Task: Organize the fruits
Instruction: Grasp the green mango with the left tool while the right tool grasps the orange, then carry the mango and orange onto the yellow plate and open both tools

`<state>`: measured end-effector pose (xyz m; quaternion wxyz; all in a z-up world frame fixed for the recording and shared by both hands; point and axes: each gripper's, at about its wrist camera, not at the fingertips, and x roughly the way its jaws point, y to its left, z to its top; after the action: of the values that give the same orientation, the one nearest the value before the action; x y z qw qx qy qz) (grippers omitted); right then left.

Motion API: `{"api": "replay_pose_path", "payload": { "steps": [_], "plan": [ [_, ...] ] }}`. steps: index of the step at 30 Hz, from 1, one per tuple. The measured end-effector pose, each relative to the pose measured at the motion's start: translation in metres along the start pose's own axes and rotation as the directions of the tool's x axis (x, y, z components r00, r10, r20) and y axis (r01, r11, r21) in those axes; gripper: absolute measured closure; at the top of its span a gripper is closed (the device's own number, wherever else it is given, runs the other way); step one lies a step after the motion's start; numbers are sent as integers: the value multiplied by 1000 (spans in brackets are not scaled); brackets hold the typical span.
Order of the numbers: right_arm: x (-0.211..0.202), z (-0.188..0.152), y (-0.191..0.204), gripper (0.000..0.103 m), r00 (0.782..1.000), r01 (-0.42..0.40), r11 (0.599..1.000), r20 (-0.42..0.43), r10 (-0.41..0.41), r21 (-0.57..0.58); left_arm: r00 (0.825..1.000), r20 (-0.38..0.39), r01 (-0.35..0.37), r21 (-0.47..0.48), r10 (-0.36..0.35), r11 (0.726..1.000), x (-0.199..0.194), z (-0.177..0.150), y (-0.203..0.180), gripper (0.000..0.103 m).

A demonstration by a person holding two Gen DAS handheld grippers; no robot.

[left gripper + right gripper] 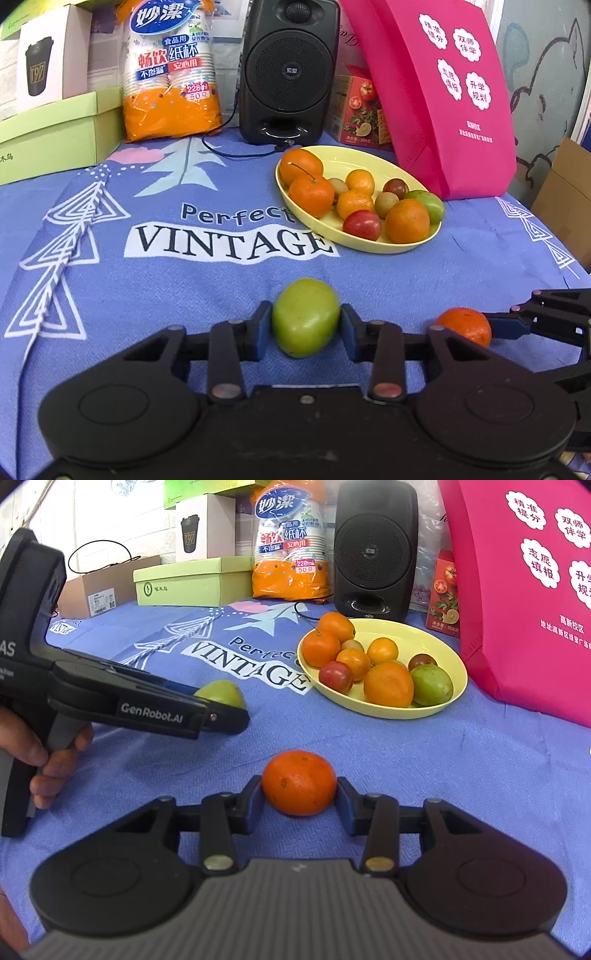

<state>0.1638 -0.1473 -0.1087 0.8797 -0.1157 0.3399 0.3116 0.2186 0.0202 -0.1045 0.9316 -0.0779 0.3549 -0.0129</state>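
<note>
My left gripper point(306, 326) is shut on a green fruit point(306, 322) just above the blue cloth. My right gripper point(300, 794) is shut on an orange tangerine point(299, 782), low over the cloth. In the left wrist view the tangerine point(464, 325) shows at the right, between the right gripper's fingers. In the right wrist view the green fruit point(221, 694) peeks out behind the left gripper's fingers. A yellow oval plate point(343, 232) holds several oranges, tomatoes and a green fruit; it shows in the right wrist view too point(436, 635).
A black speaker point(289, 70) with a cable, a bag of paper cups point(171, 70), green boxes point(51, 136) and a pink bag point(443, 92) stand along the back. A cardboard box point(569, 199) is at the right edge.
</note>
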Motion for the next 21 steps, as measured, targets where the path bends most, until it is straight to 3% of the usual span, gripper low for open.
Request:
{"api": "replay_pose_path", "payload": {
  "steps": [8, 21],
  "plan": [
    [-1, 1, 2, 62, 1000, 6, 1000, -2, -6, 3, 1000, -3, -10, 9, 10, 1000, -8, 1, -4, 66],
    [-20, -8, 6, 62, 1000, -3, 1000, -4, 3, 7, 997, 72, -26, 121, 17, 992, -59, 8, -31, 66]
  ]
}}
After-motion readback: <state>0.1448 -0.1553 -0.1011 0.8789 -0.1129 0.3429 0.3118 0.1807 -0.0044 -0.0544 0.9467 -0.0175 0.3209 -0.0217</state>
